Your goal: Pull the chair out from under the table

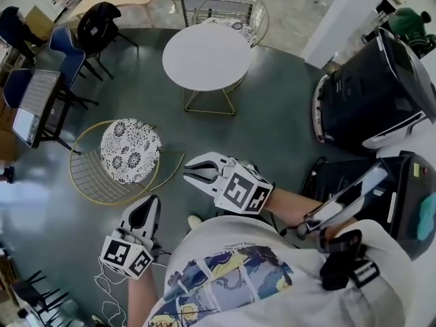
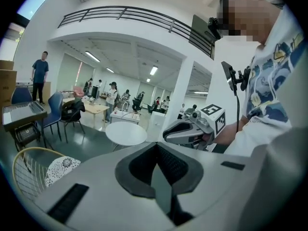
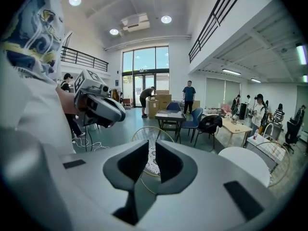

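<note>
The chair [image 1: 126, 157] stands on the grey floor well clear of the round white counter [image 1: 208, 56], off that counter's near-left side. No part of it sits under the top, so the pull looks finished for this one. A second wire chair [image 1: 235, 12] sits hard against the counter's far side.

Both grippers hang close to the person's body, on the near side of the counter and apart from the chair. The left gripper [image 1: 151, 203] is clenched on nothing, pads pressed together. The right gripper [image 1: 191, 174] is released, with a narrow gap between its pads and only air in it.

I'd judge the chair light and stiff: thin gold wire, a hooped back, and a patterned cushion that may lie loose. It should slide easily on this smooth floor but could tip if tugged high. The bare wire looks slippery, so the top hoop of the back seems the best hold.

The chair's feet are hard to make out. The right gripper's own body covers most of the frame in its view, and the left gripper view cuts it off. Whether the far chair's seat reaches under the counter I cannot tell.
</note>
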`<action>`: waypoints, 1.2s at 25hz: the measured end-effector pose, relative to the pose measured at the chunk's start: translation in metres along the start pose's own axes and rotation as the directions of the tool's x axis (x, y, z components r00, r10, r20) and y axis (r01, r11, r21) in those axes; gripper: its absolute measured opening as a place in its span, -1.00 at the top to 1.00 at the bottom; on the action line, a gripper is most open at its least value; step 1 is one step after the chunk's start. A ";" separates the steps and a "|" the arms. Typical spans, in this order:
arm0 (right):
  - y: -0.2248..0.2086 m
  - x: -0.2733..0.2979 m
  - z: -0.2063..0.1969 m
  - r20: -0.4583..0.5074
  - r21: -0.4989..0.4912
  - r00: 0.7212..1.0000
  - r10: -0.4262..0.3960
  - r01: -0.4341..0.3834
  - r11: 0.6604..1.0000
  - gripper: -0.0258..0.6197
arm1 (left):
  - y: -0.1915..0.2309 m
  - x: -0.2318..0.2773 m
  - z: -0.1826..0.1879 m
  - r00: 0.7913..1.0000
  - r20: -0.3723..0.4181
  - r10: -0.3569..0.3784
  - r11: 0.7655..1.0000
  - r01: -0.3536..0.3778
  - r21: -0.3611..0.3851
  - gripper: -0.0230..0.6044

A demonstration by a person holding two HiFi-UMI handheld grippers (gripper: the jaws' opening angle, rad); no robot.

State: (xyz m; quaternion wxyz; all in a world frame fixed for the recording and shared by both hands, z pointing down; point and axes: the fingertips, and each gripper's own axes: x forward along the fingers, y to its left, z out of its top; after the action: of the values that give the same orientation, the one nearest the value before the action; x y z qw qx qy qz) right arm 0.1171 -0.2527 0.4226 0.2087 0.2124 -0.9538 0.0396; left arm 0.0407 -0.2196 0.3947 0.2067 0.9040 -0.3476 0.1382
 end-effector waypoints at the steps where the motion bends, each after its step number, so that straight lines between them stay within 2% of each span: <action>1: 0.006 0.003 0.003 0.001 -0.002 1.000 -0.002 0.002 1.000 0.76 | 0.001 -0.007 0.000 1.000 0.002 -0.003 1.000 0.003 0.002 0.90; 16: 0.082 0.034 0.037 0.000 -0.026 1.000 -0.030 0.030 0.999 0.80 | 0.024 -0.091 -0.034 1.000 0.002 -0.001 1.000 0.001 0.001 0.90; 30: 0.122 0.048 0.050 -0.012 -0.058 0.999 -0.046 0.045 0.997 0.84 | 0.033 -0.127 -0.053 1.000 0.006 -0.012 1.000 0.012 0.001 0.90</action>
State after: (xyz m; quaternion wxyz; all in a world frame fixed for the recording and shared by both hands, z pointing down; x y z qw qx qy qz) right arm 0.0069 -0.1686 0.3984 0.2220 0.2275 -0.9481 0.0087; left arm -0.0786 -0.1441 0.4006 0.2059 0.9066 -0.3429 0.1343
